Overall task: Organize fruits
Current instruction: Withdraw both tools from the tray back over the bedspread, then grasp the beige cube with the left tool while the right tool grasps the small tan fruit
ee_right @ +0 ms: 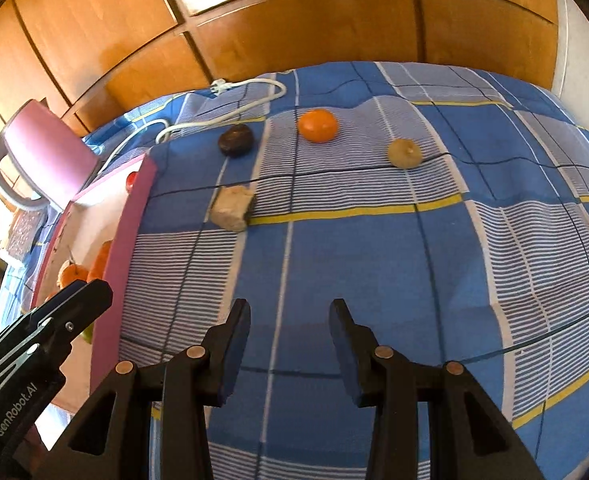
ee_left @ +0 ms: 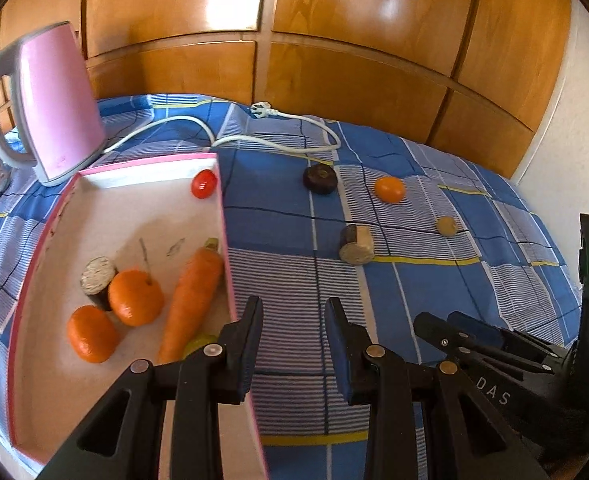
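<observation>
Blue checked cloth (ee_right: 374,264) spread before glossy wooden cupboard panels (ee_left: 334,20); pink electric kettle (ee_left: 54,104) at the rear.
Pink-rimmed shallow white box (ee_left: 94,216) holds a long orange carrot (ee_left: 192,300) and round tangerines (ee_left: 134,298); a loose orange fruit (ee_right: 317,125) lies apart on the cloth; left gripper (ee_left: 294,344) and right gripper (ee_right: 290,348) are seen parted, empty.

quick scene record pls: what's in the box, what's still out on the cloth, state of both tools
box: two oranges, carrot, red tomato, cut brown-skinned piece, green item mostly hidden
on cloth: dark round fruit, orange fruit, tan round fruit, cut tan chunk
left tool: open, empty
right tool: open, empty
other: pink kettle
</observation>
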Action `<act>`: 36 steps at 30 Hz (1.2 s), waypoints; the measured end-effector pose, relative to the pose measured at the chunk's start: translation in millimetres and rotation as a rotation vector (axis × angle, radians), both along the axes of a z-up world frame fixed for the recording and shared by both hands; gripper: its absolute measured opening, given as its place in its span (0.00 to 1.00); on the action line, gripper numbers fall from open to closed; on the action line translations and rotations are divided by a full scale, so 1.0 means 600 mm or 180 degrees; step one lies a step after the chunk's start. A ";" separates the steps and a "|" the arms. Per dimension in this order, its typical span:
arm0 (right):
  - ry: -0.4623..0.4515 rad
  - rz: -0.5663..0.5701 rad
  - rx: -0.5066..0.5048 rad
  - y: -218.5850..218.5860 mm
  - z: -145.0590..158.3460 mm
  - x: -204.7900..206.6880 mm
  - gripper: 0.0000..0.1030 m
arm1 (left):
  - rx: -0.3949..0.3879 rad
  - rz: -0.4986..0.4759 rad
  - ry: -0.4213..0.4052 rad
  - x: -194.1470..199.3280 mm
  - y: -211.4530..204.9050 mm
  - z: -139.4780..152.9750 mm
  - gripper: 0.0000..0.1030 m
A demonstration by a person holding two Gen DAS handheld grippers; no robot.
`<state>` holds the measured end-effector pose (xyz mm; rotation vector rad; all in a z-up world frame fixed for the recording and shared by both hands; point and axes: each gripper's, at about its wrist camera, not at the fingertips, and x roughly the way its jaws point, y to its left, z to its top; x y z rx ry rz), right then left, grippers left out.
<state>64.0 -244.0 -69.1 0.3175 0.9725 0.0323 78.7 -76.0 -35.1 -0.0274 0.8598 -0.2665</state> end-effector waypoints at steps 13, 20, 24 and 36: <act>0.0026 -0.0119 -0.0071 -0.037 -0.012 0.014 0.40 | -0.0011 -0.0154 0.0056 0.027 -0.051 -0.020 0.31; -0.0020 -0.0198 -0.0203 -0.060 -0.010 0.039 0.40 | -0.0040 -0.0208 0.0101 0.057 -0.075 -0.029 0.32; -0.0063 -0.0284 -0.0248 -0.085 -0.006 0.062 0.40 | -0.0052 -0.0227 0.0137 0.071 -0.087 -0.036 0.40; -0.0127 -0.0401 -0.0329 -0.133 -0.012 0.143 0.40 | 0.0022 -0.0239 0.0201 0.124 -0.116 -0.062 0.40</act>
